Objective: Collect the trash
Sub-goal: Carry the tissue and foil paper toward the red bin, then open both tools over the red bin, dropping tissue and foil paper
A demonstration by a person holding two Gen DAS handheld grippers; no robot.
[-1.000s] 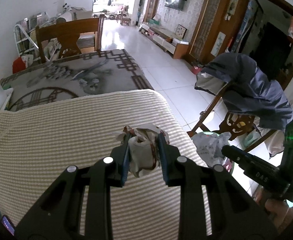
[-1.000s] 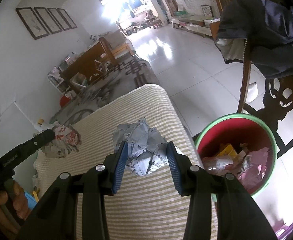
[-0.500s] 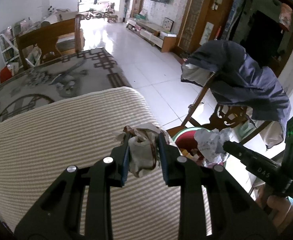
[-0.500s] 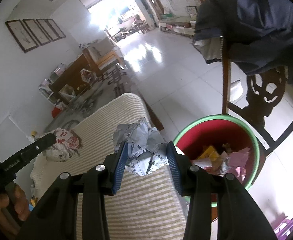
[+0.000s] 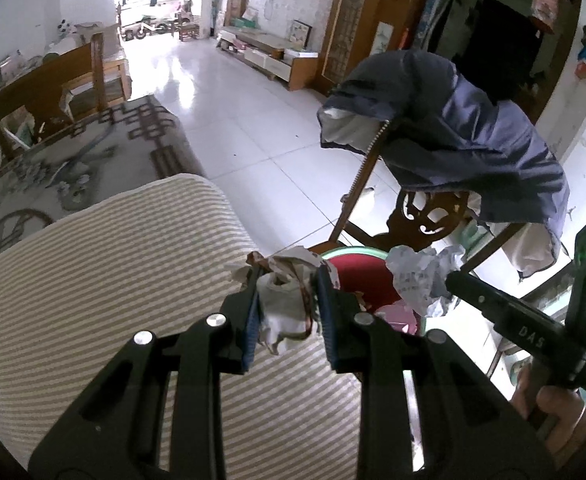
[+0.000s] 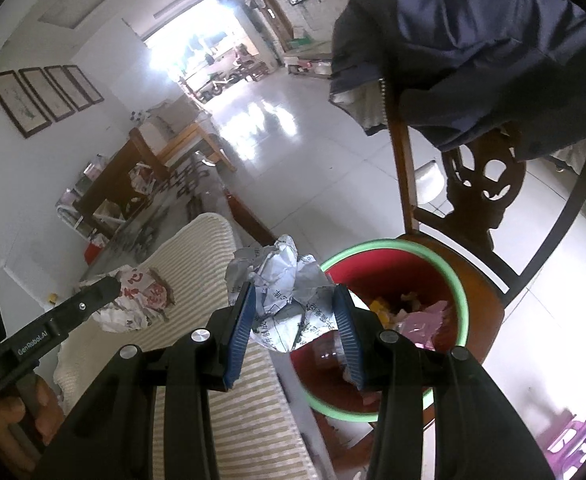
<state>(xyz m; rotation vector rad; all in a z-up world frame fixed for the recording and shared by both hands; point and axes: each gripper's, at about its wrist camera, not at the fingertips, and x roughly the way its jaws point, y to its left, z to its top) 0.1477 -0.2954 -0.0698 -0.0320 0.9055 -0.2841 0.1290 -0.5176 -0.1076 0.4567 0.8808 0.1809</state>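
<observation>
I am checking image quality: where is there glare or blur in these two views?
Left wrist view: the doorway is blown out, with glare on the floor tiles; the rug looks smeared. Right wrist view: the same doorway is overexposed, and the jacket is dark.

The right gripper [image 6: 295, 314] clamps a crumpled printed paper wad [image 6: 283, 292] at the near rim of the green-rimmed red bin [image 6: 459, 284], which holds trash under a wooden chair [image 6: 481, 188], while the left gripper [image 6: 109, 290], farther from it, grips another wad [image 6: 137, 302] over the striped cushion [image 6: 209, 240].
</observation>
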